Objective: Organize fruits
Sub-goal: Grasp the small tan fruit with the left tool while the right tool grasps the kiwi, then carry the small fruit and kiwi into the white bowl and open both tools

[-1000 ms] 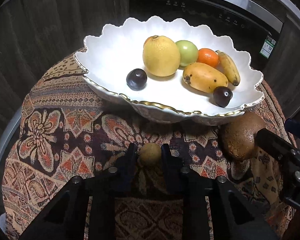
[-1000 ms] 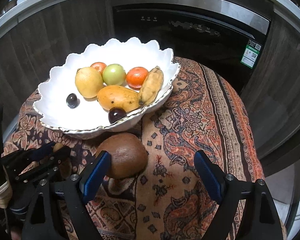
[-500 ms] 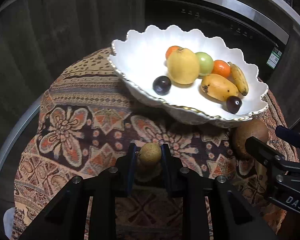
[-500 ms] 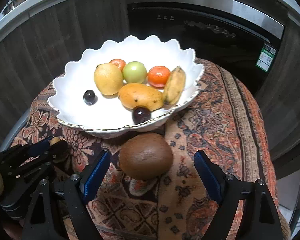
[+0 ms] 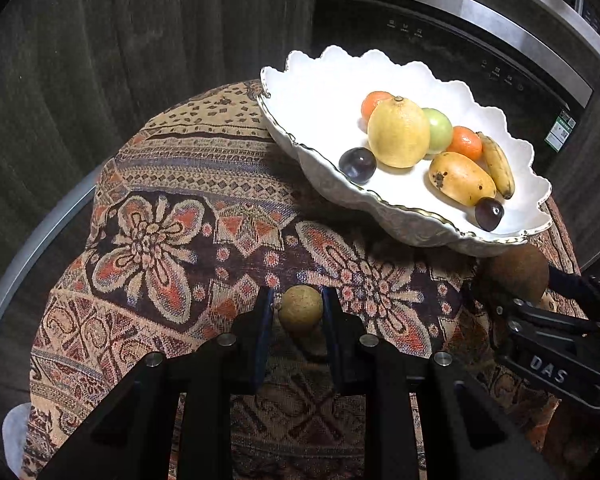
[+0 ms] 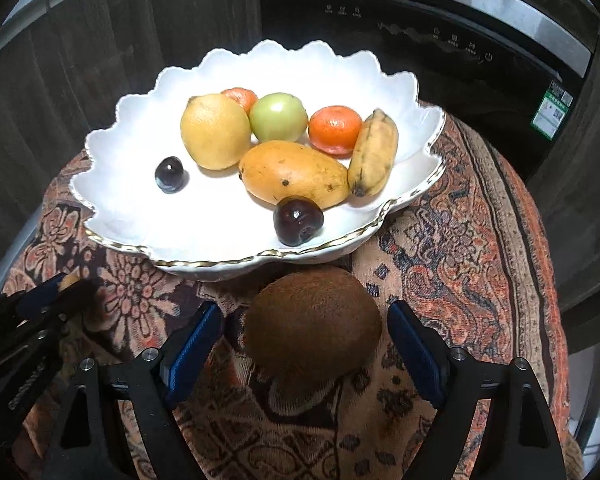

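My left gripper (image 5: 298, 312) is shut on a small round tan fruit (image 5: 301, 309) and holds it above the patterned cloth, left of and below the white scalloped bowl (image 5: 316, 92). The bowl holds a lemon (image 5: 398, 132), a mango (image 5: 462, 178), a banana (image 5: 498, 164), a green fruit, oranges and two dark plums. My right gripper (image 6: 304, 316) is open, its blue pads on either side of a brown kiwi (image 6: 314, 320) that lies on the cloth against the bowl's (image 6: 140, 132) front rim. The kiwi also shows in the left wrist view (image 5: 518, 274).
The round table is covered by a patterned woven cloth (image 5: 156, 240). A dark built-in appliance with a steel trim (image 6: 440, 40) and dark wood panels stand behind it. The left gripper shows at the lower left of the right wrist view (image 6: 40, 308).
My left gripper has lifted and drawn back to the left with the small fruit in it. My right gripper has moved forward around the kiwi, still open.
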Demonstrator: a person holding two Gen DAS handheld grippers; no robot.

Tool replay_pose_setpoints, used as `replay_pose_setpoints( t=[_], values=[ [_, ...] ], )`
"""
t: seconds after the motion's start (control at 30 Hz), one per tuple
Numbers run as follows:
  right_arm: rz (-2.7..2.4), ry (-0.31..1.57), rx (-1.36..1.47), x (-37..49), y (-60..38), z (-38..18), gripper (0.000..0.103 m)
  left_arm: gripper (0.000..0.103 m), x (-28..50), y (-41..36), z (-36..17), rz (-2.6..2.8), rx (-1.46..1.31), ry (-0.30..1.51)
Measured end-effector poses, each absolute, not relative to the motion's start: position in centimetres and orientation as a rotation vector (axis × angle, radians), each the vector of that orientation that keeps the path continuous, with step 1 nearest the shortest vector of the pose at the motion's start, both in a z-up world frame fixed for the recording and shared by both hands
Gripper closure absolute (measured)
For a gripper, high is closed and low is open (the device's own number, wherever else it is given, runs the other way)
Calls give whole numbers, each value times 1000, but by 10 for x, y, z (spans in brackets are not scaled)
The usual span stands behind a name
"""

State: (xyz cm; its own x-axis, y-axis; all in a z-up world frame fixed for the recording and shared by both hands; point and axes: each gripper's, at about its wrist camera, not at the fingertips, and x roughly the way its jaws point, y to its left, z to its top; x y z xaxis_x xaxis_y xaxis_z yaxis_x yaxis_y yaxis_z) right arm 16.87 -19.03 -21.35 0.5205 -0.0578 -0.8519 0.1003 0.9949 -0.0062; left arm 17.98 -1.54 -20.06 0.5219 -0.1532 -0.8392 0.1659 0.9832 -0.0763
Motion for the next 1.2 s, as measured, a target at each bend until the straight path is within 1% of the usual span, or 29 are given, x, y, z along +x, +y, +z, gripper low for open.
replay_pose_setpoints(
  t=[0.03,0.1,0.43,0.63,1.0,1.2],
  values=[
    [-92,1032,55,170,-191,-216,30,78,180,-15,-201,-192,13,1005],
    [-106,1045,52,171,-192,-220,37,78,180,-15,-201,-192,14,1005],
    [-100,1046,72,171,-194,-218,38,78,175,-21,-194,-196,24,993],
    [-103,1038,100,154,-197,-208,38,78,167,-24,-184,-204,29,977],
    [-107,946,101,128,-202,-158,38,78,153,-29,-151,-231,33,923],
    [-103,887,103,134,-204,-129,38,78,162,-36,-124,-251,39,877]
  ],
)
